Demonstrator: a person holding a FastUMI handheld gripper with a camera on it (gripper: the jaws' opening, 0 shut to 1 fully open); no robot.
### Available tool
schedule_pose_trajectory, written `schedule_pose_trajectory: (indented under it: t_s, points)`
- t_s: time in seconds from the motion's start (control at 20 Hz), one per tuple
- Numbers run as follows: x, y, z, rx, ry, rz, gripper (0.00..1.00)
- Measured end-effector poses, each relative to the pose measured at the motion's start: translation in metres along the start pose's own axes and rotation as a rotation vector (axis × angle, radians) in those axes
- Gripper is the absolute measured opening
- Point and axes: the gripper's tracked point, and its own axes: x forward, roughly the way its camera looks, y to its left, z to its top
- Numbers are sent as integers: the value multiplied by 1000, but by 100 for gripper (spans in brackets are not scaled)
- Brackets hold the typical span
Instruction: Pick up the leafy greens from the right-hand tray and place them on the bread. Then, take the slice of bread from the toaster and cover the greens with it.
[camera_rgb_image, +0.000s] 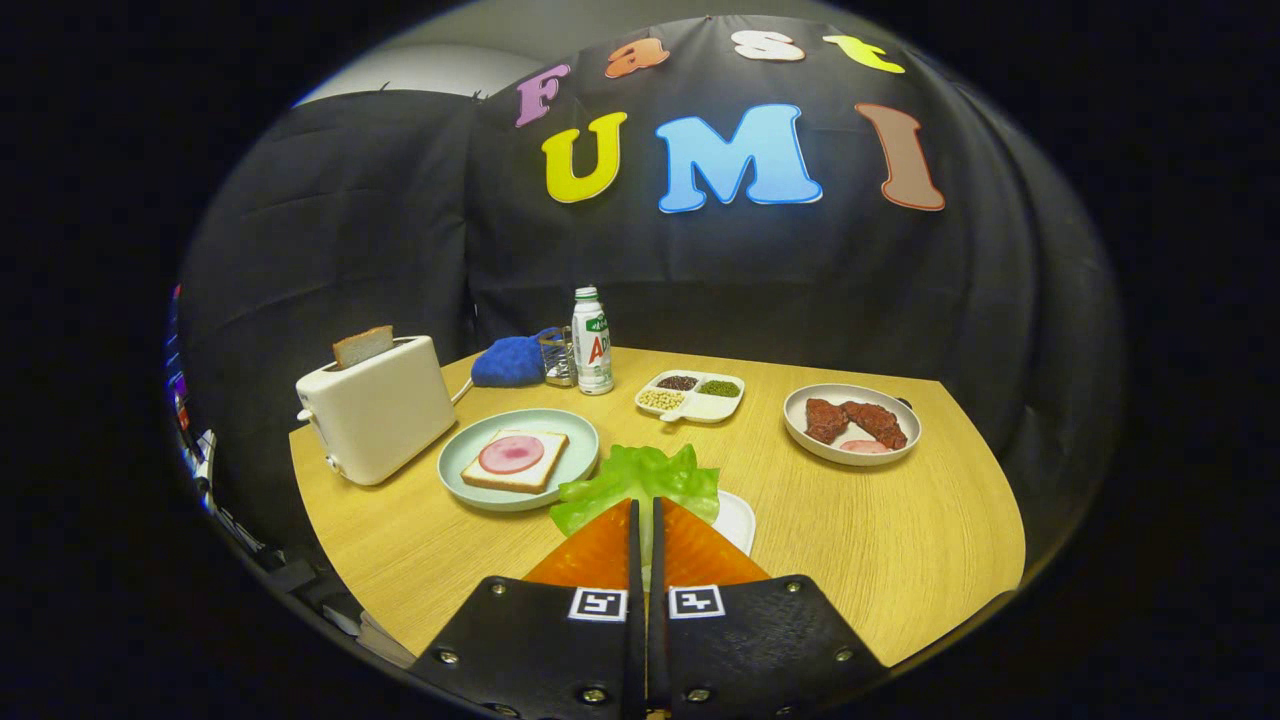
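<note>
wood table (900, 540), black cloth wall behind. gripper (645, 515) fingers nearly together, pinching the lettuce leaf (640, 480) over a white tray (738, 520). green plate (560, 480) with bread slice (515, 462) topped by pink ham at 11 o'clock, just left of the fingertips. toaster (378, 410) at 10 o'clock, bread (362, 346) sticking out the top. meat plate (852, 425) at 2 o'clock.
</note>
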Motion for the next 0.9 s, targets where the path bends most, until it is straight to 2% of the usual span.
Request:
schedule_pose_trajectory:
  t_s: [0.1,0.4,0.9]
  points:
    - [12,19,16,35,-52,37,1]
    - [24,54,46,11,-108,95,1]
    - [77,112,63,2,-87,177,1]
